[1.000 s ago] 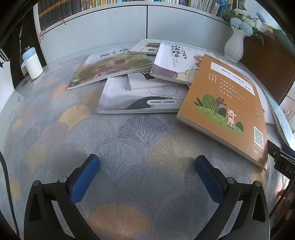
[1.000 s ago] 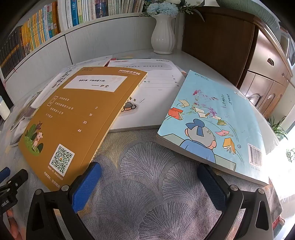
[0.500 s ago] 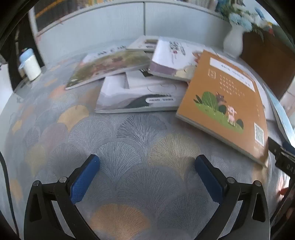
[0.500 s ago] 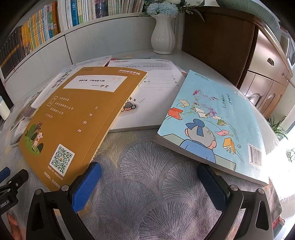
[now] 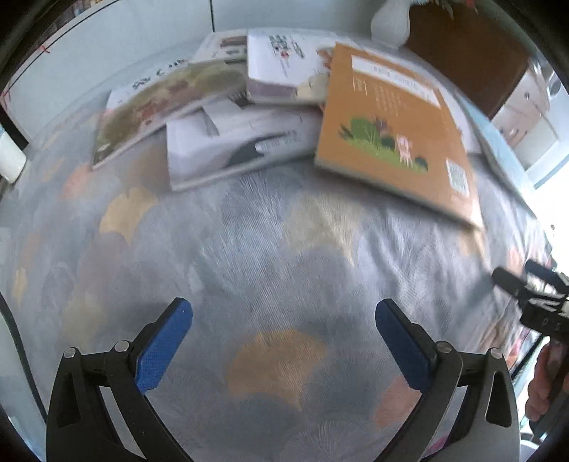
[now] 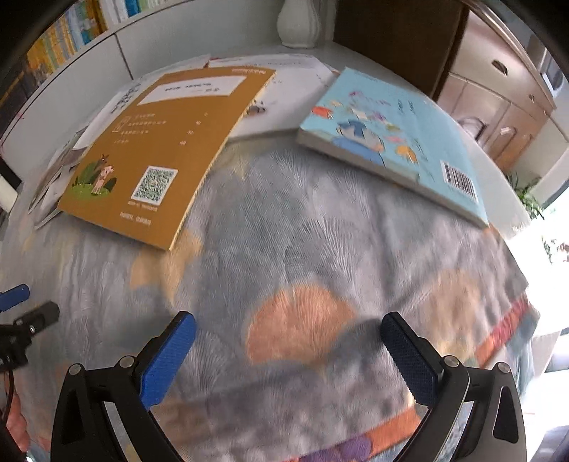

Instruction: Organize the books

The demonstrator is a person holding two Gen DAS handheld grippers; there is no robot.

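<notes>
Several books lie scattered on a table covered by a fan-patterned cloth. An orange book lies at the right of the pile; it also shows in the right wrist view. A light blue book lies to its right. A white book and a green picture book lie further left. My left gripper is open and empty, well short of the books. My right gripper is open and empty, over the cloth near the table's front edge.
A white vase stands at the back by a white wall panel. A brown wooden cabinet stands at the back right. A shelf of books runs behind the panel. A white cup sits at the far left.
Both grippers have pulled back from the books and tilted down, so the books now sit further off and higher in both views. Both stay open. No book has moved.
</notes>
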